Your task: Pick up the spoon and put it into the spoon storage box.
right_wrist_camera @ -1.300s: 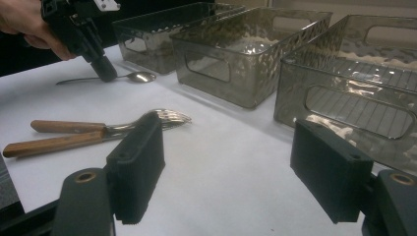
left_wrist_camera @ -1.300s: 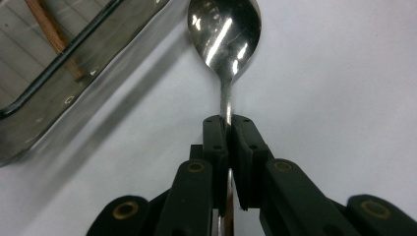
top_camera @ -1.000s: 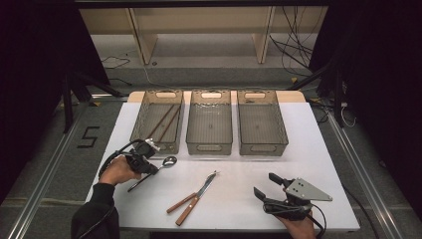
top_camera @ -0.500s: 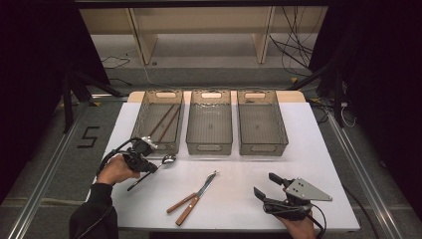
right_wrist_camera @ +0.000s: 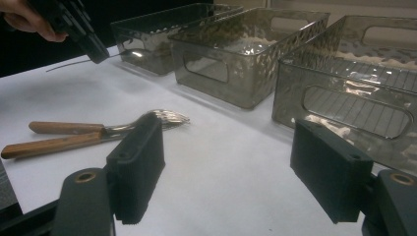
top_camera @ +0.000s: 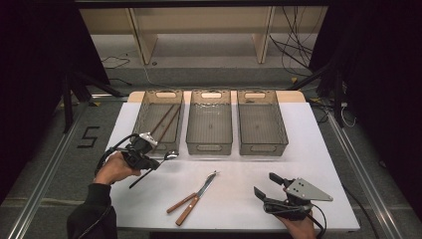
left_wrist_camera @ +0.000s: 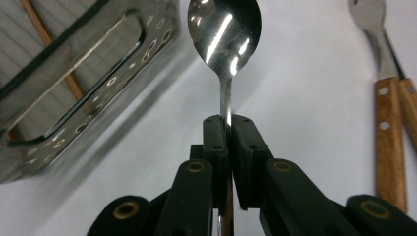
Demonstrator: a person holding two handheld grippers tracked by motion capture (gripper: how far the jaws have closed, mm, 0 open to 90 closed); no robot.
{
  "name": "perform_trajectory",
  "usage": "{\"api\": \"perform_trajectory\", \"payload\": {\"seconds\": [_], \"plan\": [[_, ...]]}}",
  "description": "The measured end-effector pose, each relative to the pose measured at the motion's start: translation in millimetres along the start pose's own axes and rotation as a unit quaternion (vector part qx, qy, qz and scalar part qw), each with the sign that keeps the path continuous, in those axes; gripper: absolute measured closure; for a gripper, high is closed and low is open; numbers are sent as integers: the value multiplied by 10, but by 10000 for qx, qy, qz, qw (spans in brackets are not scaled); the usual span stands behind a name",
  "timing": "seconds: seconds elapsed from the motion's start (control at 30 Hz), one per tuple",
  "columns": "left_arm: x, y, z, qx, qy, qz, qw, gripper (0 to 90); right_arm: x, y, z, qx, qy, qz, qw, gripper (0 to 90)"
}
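Left gripper (top_camera: 155, 158) clamped the spoon (left_wrist_camera: 224, 29) by its handle, bowl jutting past the jaw tips, just in front of the left bin (top_camera: 145, 115). That bin held chopsticks (top_camera: 166, 121). Right gripper (right_wrist_camera: 223, 167) rested with jaws apart, gripping nothing, near the fork (top_camera: 202, 187) and knife (top_camera: 197, 199).

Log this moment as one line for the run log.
left gripper: shut on spoon, off the table | right gripper: open, holding nothing | fork and knife: on table | left bin: chopsticks inside
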State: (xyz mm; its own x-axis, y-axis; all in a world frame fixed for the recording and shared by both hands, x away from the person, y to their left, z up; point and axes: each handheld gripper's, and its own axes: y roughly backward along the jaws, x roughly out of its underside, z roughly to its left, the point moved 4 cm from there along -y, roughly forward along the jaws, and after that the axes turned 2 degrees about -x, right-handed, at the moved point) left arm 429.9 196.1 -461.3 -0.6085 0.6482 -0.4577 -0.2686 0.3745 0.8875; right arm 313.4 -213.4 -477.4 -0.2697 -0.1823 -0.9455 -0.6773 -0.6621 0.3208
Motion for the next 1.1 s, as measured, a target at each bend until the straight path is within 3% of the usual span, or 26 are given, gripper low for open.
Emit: {"api": "perform_trajectory", "payload": {"seconds": [0.27,0.37,0.6,0.77,1.1], "plan": [[-228,183,-112,24,-82,-321,9994,851,-3,-2,-9,8,-27,-18,10000,291],[-414,235,-173,106,-112,-497,9986,851,-1,-8,-8,-3,-28,-4,10000,291],[-911,211,-238,296,-160,-616,9975,851,-10,-2,-10,-16,-26,-39,10000,292],[-1219,135,-159,273,-171,-544,9980,851,-16,12,-16,-20,-40,-65,10000,292],[-1687,36,-40,182,-50,-650,9977,851,-18,19,-24,-29,-40,-74,10000,292]]}}
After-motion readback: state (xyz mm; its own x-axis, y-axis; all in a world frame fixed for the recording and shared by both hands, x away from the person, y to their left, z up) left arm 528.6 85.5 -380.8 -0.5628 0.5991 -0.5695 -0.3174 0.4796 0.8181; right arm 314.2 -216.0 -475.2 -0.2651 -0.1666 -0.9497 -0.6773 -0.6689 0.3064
